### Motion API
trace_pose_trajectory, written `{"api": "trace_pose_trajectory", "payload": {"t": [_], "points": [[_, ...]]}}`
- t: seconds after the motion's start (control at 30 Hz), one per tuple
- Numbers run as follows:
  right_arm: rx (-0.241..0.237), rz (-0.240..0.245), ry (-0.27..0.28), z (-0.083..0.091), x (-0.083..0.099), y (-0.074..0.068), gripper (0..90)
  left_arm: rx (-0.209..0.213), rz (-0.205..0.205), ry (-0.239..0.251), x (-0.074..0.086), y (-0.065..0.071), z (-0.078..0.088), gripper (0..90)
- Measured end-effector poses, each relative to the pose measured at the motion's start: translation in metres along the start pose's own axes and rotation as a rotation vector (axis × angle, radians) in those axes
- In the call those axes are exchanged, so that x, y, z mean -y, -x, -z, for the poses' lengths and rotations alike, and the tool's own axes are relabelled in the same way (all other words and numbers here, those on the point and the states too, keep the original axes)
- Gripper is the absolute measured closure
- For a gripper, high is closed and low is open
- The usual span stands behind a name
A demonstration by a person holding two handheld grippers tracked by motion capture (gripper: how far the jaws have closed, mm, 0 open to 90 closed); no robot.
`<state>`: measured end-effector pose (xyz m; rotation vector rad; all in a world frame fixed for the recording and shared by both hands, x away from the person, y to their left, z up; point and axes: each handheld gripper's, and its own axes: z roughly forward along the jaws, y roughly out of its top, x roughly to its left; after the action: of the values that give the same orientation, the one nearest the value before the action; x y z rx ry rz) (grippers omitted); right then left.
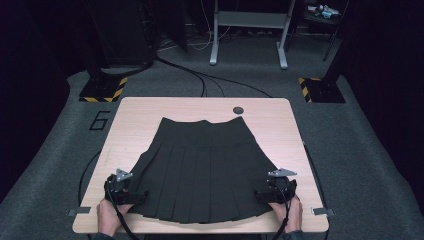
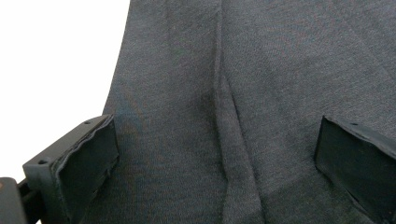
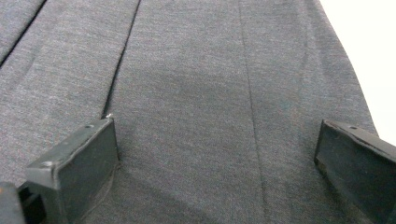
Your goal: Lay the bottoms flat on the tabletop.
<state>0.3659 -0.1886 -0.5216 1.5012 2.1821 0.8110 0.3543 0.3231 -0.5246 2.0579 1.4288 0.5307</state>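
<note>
Skirt (image 1: 205,165) lies beneath both wide-open grippers, seemingly ungripped.

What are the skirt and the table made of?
The skirt looks like dark grey woven cloth, matte and slightly fuzzy, with pressed pleats and stitched seams; wool or a blend, I cannot tell which. The table looks like light wood, probably laminate board: pale grain, a smooth even top, rounded corners.

A skirt (image 1: 202,167) lies flat on the table (image 1: 280,120), hem nearest the person.
</note>
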Motion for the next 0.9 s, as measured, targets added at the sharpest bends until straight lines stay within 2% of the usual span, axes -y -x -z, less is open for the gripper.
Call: {"api": "trace_pose_trajectory", "payload": {"t": [0.23,0.47,0.6,0.63,0.9], "points": [[0.008,-0.011,-0.011,-0.006,-0.009,0.005,0.0,0.013,-0.016,-0.019,-0.011,-0.004,-0.007,0.0],[0.014,-0.015,-0.014,-0.016,-0.021,0.012,0.0,0.017,-0.028,-0.018,-0.026,-0.01,-0.02,0.0],[0.015,-0.019,-0.014,-0.021,-0.028,0.016,0.0,0.028,-0.038,-0.001,-0.034,-0.016,-0.028,0.0],[0.016,-0.016,-0.012,-0.022,-0.029,0.018,0.0,0.027,-0.03,0.007,-0.036,-0.017,-0.03,0.0],[0.015,-0.014,-0.03,-0.036,-0.049,0.028,0.0,0.024,-0.037,-0.002,-0.057,-0.025,-0.047,0.0]]}}
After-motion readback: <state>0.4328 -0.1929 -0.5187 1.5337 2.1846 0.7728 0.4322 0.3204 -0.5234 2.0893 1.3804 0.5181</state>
